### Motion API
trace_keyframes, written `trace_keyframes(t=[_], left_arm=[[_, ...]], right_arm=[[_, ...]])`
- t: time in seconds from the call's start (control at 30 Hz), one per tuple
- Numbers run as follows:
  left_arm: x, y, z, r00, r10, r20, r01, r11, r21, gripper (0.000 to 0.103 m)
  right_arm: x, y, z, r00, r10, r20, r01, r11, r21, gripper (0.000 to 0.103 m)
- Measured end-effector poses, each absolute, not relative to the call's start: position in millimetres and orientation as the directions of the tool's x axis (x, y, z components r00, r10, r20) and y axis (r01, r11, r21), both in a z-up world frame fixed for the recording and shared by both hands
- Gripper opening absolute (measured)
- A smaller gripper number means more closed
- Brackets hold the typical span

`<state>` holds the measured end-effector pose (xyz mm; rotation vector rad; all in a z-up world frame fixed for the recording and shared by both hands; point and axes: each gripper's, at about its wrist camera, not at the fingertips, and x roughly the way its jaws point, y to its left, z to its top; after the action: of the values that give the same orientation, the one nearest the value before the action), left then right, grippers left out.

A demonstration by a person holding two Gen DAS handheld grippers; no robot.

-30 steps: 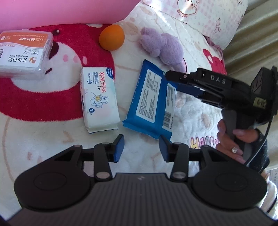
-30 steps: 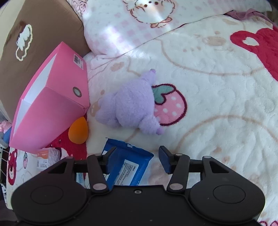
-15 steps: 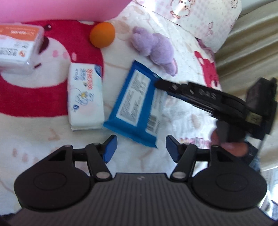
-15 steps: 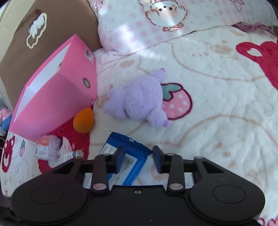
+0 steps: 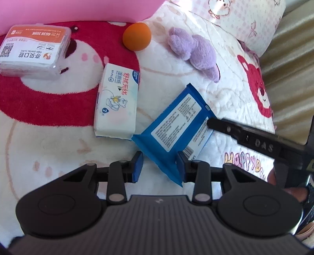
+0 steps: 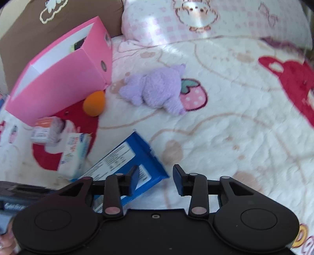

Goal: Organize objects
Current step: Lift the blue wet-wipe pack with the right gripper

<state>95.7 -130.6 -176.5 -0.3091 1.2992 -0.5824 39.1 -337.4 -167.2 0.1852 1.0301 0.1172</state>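
A blue wipes pack [image 5: 176, 127] lies on the white bear blanket, also seen in the right wrist view [image 6: 125, 157]. My left gripper [image 5: 160, 166] is open, its jaws straddling the pack's near corner. My right gripper [image 6: 156, 180] is open, its left finger over the pack's edge; its fingers [image 5: 235, 131] touch the pack's right side. A white tissue pack [image 5: 117, 104], a clear orange-labelled box [image 5: 33, 51], an orange sponge [image 5: 137, 36] and a purple plush toy [image 5: 194, 51] lie beyond.
An open pink box [image 6: 58, 76] stands at the far left against a brown cushion [image 6: 49, 17]. A pink checked pillow [image 6: 206, 17] lies at the back. The blanket [image 6: 235, 137] spreads to the right.
The blue pack has turned and slid nearer my left gripper, now between its jaws. The right gripper closed partly, then reopened, and pulled back from the plush toy.
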Motion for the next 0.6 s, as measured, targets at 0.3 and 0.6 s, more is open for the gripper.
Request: trace_keyframes(t=[0.3,0.6], left_arm=[[90.2,-136.5,-179.9,0.161,-0.598,-0.785,0.236,0.796,-0.558,0.044],[87.4,-136.0,-173.6,0.245,-0.563,-0.790,0.229,0.825,-0.517,0.032]], right_arm=[[69.3,-345.9,-183.7,0.526,0.201,-0.826,0.036,0.966,0.258,0.057],[47.1,-334.0,-174.9,0.509,0.255,-0.822,0.011,0.953,0.302,0.037]])
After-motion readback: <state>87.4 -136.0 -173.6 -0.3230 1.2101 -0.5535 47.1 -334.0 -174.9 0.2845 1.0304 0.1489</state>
